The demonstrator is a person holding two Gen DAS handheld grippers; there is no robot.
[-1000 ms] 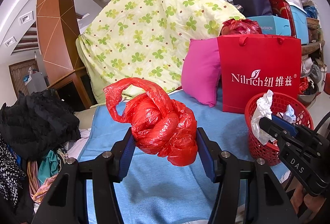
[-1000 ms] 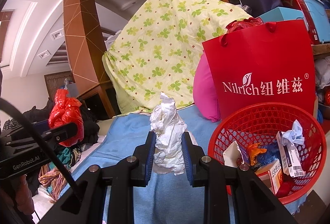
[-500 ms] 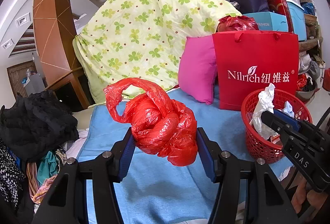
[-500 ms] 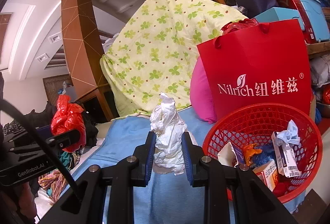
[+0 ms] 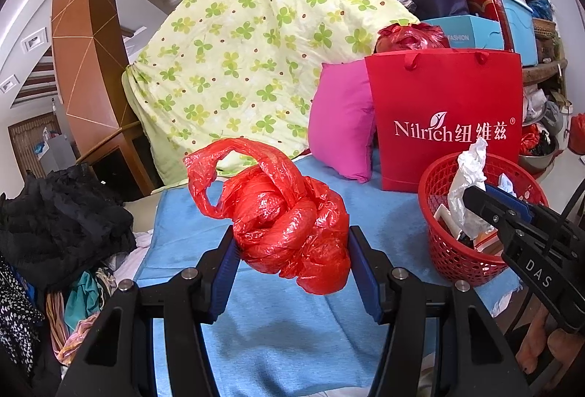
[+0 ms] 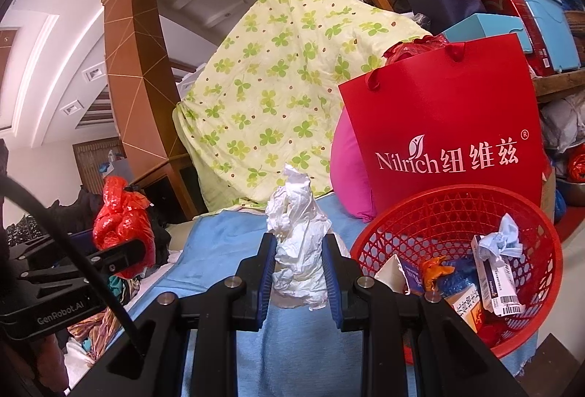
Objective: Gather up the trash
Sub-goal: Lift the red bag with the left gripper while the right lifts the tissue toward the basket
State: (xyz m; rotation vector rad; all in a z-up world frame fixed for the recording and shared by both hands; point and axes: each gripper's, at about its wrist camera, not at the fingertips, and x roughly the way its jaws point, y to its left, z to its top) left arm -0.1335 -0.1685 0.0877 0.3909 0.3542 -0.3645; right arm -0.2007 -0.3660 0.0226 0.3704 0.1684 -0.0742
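My left gripper [image 5: 292, 258] is clamped on a crumpled red plastic bag [image 5: 289, 225], its blue pads pressing both sides of the bundle, which is lifted above the blue cloth [image 5: 263, 335] covering the surface. One loop handle of the bag sticks up toward 11 o'clock. My right gripper [image 6: 298, 269] is pinched narrow on a wad of white crumpled paper [image 6: 298, 250], which stands upright between the pads.

From the right wrist view, the red mesh basket [image 6: 424, 210] sits at about 3 o'clock of the paper, just beside the gripper; it holds small cartons, a bluish tissue and an orange scrap. From the left wrist view the same basket lies at 3 o'clock, with the right gripper and its paper over its rim.

Behind the basket stands a red Nilrich paper bag [image 5: 446, 119], a pink pillow [image 5: 340, 126] touching its left side, and a clover-print quilt [image 5: 248, 60] heaped at 12 o'clock. Dark clothes [image 5: 55, 229] pile up at 9 o'clock.
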